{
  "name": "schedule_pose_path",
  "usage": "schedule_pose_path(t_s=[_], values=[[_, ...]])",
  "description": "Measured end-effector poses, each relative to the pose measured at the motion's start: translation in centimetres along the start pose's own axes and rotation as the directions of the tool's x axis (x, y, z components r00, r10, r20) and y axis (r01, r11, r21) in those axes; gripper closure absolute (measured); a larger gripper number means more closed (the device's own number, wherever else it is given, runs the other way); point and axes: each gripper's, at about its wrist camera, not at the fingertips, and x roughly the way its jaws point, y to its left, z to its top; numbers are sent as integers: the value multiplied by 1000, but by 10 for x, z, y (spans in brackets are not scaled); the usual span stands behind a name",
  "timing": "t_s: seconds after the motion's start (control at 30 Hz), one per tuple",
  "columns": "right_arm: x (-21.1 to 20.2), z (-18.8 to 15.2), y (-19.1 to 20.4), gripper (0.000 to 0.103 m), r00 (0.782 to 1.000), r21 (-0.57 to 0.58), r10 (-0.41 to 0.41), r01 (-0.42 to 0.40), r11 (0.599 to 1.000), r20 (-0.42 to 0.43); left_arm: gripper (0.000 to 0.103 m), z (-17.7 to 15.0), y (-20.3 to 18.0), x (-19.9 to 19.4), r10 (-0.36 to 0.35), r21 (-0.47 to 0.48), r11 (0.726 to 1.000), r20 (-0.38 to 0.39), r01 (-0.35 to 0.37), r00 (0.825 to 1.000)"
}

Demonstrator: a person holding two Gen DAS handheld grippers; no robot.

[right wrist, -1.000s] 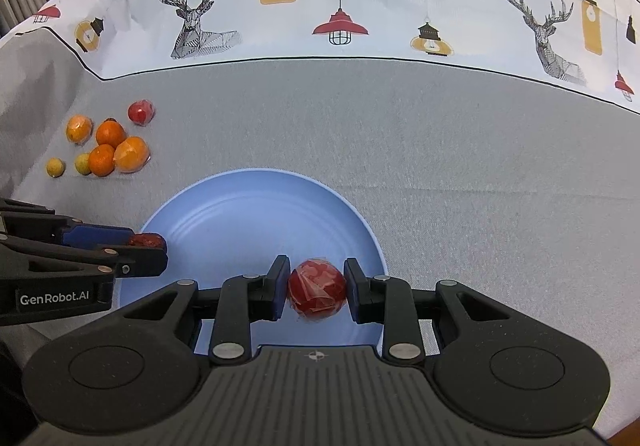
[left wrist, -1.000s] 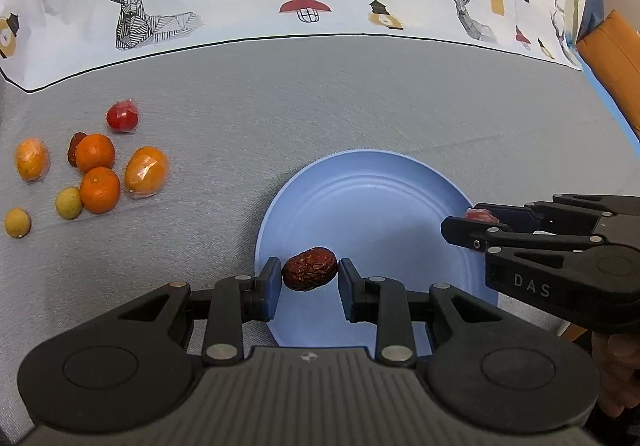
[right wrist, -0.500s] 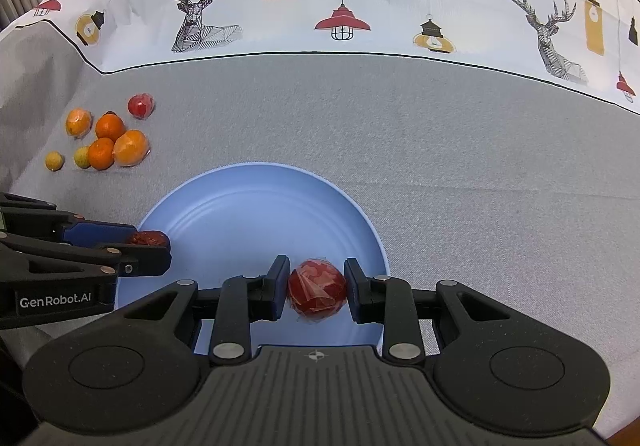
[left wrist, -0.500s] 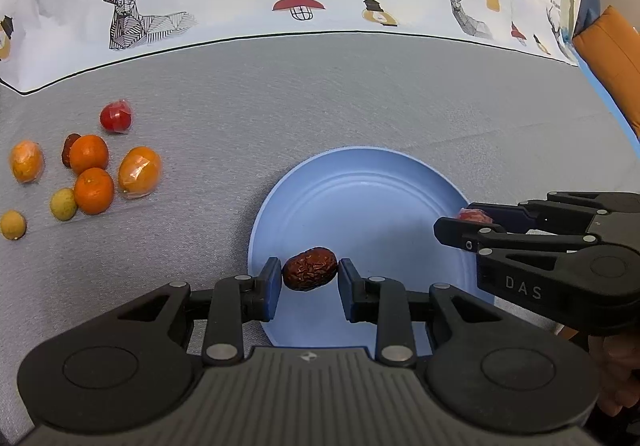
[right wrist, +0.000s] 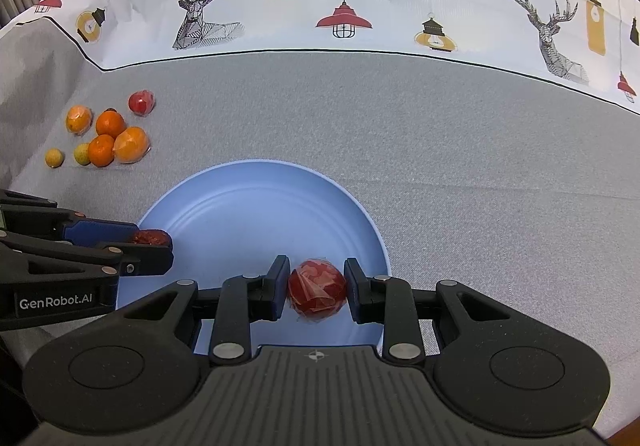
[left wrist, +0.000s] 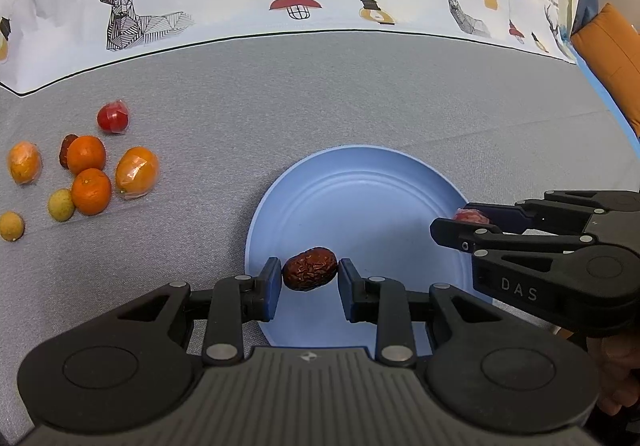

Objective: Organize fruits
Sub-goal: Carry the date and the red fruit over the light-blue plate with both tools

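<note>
Left gripper (left wrist: 310, 274) clamped on a wrinkled red date (left wrist: 310, 270), low over the near-left edge of the blue plate (left wrist: 360, 165). Right gripper (right wrist: 317, 284) pinches a plastic-wrapped red fruit (right wrist: 317, 286) above the plate's near-right edge. Best release: lower close first, open slowly, drop away from the rim so neither rolls off. Loose oranges (left wrist: 86, 154) sit toward the gray cloth's (left wrist: 320, 93) far-left corner.

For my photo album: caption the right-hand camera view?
Right gripper holds a wrapped red fruit over a blue plate.

Two wrist fisheyes, close above the table, angled steeply down, sharing the blue plate (left wrist: 360, 165).
</note>
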Motion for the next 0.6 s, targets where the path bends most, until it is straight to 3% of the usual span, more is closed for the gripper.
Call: schedule_pose_path(t_s=[0.6], values=[[0,0,0,72,1000,0,-1,1,1000,-1,69,0,-1,-1,-2,4,1000,-1,2,1000]])
